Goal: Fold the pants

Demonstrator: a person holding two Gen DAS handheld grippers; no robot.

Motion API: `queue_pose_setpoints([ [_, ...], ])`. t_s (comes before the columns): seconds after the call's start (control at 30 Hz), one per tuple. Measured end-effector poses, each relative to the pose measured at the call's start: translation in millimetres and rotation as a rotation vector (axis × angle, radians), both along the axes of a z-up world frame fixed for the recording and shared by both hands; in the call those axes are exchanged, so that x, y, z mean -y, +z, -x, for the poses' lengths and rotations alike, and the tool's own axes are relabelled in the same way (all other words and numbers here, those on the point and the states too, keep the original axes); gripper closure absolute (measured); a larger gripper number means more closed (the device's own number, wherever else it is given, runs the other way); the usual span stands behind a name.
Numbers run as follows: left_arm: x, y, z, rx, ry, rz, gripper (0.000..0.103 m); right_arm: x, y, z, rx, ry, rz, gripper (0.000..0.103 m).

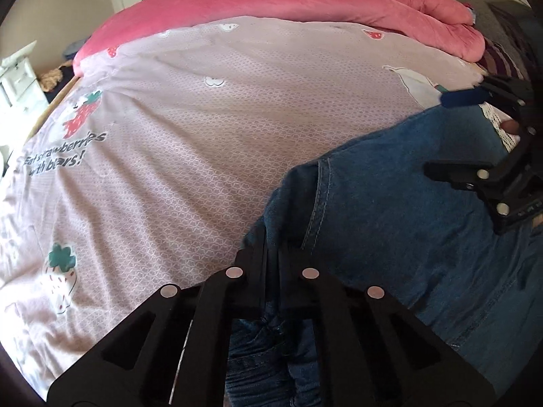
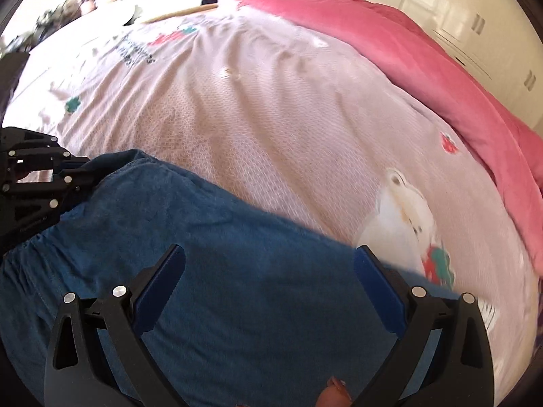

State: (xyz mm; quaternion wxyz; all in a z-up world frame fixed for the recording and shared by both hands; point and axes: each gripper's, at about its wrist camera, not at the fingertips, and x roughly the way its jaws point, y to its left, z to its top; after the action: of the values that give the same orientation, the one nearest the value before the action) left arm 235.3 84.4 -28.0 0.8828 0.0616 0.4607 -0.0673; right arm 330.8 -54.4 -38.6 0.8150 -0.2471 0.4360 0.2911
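Pinching a bunched edge of the pants on the bed, my left gripper has its fingers closed tight on the denim, so I judge a fold is under way. To its right, my right gripper hovers low over the cloth, fingers spread wide, holding nothing. Next I need it to grasp the far edge ahead.

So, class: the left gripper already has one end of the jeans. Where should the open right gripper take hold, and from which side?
The right gripper hangs open over the jeans. Best grip is probably their far edge where the denim meets the pink sheet, coming from above and forward: that edge is a thin free border, while the middle lies flat. The left gripper is shut on the bunched end.
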Motion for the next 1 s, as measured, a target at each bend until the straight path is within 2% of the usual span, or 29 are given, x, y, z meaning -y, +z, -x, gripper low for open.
queue_pose_setpoints([
  [0.13, -13, 13, 9, 0.055, 0.002, 0.091, 0.103, -17, -6, -9, 0.013, 0.085, 0.068, 0.004],
  [0.3, -21, 33, 19, 0.109, -0.024, 0.152, 0.103, -34, -13, -11, 0.024, 0.199, 0.145, 0.008],
  [0.37, -21, 41, 24, 0.118, -0.042, 0.175, 0.103, -38, -13, -8, -0.01, 0.233, 0.136, 0.033],
  [0.43, -18, 45, 29, 0.128, -0.053, 0.168, 0.103, -38, -7, -1, -0.033, 0.25, 0.102, 0.069],
  [0.5, -15, 48, 37, 0.138, -0.057, 0.157, 0.103, -35, 2, 9, -0.046, 0.225, 0.065, 0.087],
  [0.53, -16, 49, 40, 0.143, -0.056, 0.15, 0.103, -30, 9, 16, -0.046, 0.195, 0.044, 0.092],
  [0.8, -7, 67, 90, 0.182, -0.103, 0.173, 0.103, 13, 54, 103, -0.022, 0.079, -0.12, 0.094],
  [1.0, 4, 77, 152, 0.196, -0.123, 0.202, 0.103, 36, 62, 181, -0.01, 0.058, -0.208, 0.094],
])
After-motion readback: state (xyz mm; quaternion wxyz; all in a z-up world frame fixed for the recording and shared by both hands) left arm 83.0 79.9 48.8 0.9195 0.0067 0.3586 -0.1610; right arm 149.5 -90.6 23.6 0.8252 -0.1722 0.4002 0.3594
